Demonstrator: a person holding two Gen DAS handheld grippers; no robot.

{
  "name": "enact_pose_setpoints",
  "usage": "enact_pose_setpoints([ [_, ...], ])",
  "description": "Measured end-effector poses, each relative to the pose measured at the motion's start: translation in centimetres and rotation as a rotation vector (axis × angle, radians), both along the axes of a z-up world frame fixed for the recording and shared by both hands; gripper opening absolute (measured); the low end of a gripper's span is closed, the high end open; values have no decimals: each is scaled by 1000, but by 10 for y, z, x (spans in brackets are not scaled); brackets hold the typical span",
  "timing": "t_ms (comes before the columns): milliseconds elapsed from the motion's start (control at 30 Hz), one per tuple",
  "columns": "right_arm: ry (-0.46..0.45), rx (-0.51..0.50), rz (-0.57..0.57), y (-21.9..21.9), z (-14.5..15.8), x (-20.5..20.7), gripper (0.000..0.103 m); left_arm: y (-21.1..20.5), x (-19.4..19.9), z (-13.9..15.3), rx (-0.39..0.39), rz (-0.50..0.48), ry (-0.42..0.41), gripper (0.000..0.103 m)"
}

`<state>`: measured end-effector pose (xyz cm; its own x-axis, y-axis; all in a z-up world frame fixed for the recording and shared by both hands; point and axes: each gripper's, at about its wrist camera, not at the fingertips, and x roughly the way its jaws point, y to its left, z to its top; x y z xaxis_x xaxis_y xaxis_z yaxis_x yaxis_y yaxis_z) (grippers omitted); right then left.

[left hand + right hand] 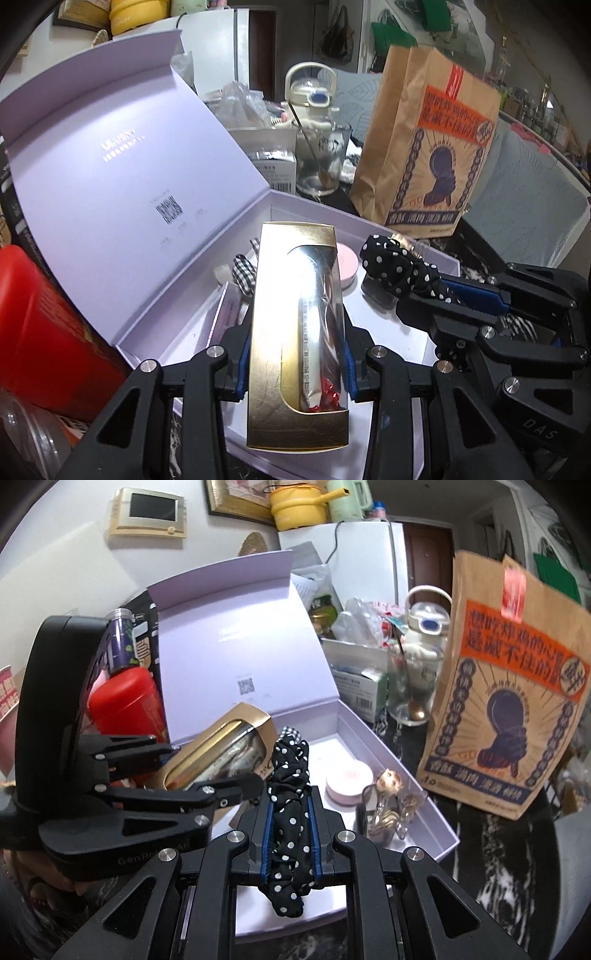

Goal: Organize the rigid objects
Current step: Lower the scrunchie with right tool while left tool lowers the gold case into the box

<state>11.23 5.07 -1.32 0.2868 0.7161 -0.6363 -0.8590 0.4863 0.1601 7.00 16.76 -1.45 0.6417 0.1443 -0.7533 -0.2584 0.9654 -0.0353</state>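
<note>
Left gripper (pixel 295 365): we see it clamped on gold window box (pixel 295 332), held over open lilac box (pixel 439 260)
Right gripper (pixel 290 834): clenched on polka-dot scrunchie (pixel 288 794), also above the lilac box
Risk: we judge the two grippers are close enough to collide; gold window box could land on pink round tin (pixel 349 777) or gingham bow (pixel 242 271)
Counts: two grippers, one gold window box, one scrunchie, one tin, one lilac box

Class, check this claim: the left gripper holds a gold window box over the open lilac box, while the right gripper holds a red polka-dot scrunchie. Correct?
One error: the scrunchie in the right gripper is black with white dots, as the right wrist view shows. The left gripper does hold the gold window box over the open lilac box.
</note>
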Motion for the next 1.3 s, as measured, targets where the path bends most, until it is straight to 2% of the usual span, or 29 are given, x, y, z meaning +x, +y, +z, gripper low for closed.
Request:
enact_pose_setpoints([
  [233,35,-23,-8,1,-13,6,16,-5,4,-11,23,-26,15,37],
  [700,21,-75,-7,6,-23,6,16,-13,13,-31,42,-49,78,37],
  [1200,91,-141,-15,7,-39,17,19,-10,21,-51,-9,-67,153,37],
  [1300,83,-151,-13,8,-39,16,19,-9,21,-54,-18,-62,164,37],
])
